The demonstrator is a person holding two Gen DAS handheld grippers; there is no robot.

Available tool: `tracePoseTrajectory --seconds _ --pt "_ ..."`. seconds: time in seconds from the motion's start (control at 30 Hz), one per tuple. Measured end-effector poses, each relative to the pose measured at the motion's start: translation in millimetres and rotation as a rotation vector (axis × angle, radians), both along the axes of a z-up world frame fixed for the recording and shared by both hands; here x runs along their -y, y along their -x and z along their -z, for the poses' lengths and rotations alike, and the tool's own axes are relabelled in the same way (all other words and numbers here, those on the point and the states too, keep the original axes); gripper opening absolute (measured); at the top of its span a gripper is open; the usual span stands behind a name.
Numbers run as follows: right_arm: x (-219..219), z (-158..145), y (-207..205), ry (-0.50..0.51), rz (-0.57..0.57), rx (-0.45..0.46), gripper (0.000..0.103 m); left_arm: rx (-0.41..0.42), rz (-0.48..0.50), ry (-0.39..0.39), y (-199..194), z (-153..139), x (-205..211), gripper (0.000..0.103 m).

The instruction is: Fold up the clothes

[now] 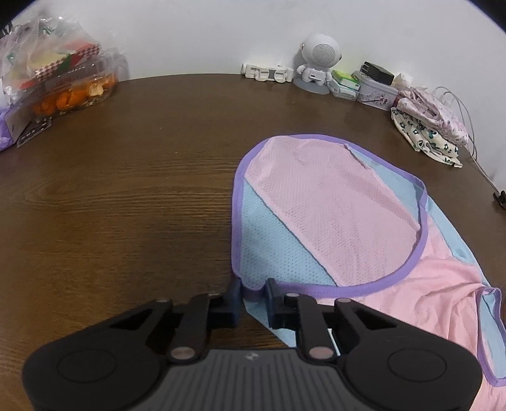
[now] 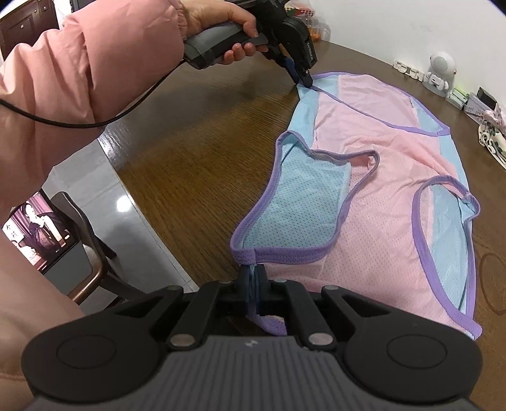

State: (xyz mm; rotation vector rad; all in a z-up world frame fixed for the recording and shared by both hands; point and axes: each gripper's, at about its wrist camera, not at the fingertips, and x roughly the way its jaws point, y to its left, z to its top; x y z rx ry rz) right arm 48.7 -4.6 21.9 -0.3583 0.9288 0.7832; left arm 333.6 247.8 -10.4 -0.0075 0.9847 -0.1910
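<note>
Pink mesh with pale blue side panels and purple binding made up the sleeveless top [image 2: 379, 189], which lay spread flat on the dark wooden table [image 2: 196, 151], its armholes and neckline open in loose loops. The fabric was finely perforated and slightly rumpled near one armhole.

The left gripper [image 1: 252, 292] sat at one corner of the garment, its jaws drawn in on the purple-edged blue hem, with the cloth running out between them. A hand [image 2: 221, 22] in a pink padded sleeve [image 2: 95, 63] held that tool at the far end of the top in the right wrist view. The right gripper [image 2: 253, 278] was clamped tight on the opposite corner, a pinch of blue and purple fabric bunched between its pads. The top stretched between the two tools.
</note>
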Motion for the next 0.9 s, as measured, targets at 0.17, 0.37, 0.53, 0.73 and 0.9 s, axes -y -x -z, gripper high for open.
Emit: tracePoseTrajectory --seconds 0.17,0.37,0.53,0.73,0.9 --pt "3.6 0.5 -1.9 -0.016 -0.017 -0.007 0.003 0.025 -0.005 -0.045 2.8 -2.3 8.3 0.002" --pt "31.7 -1.5 -16.6 -0.169 0.022 -0.082 0.002 0.080 -0.048 -0.040 -0.8 -31.0 16.7 0.002" --pt "83.0 -6.5 -28.4 -0.399 0.119 -0.129 0.002 0.135 -0.006 -0.077 -22.9 -61.8 61.2 0.002" --pt "137.4 23.0 -38.9 -0.483 0.261 -0.205 0.002 0.112 0.049 -0.162 -69.1 -46.6 136.9 0.003" --pt "149.1 45.5 -51.2 -0.491 0.262 -0.273 0.002 0.022 0.029 -0.202 -91.9 -2.3 158.0 0.008"
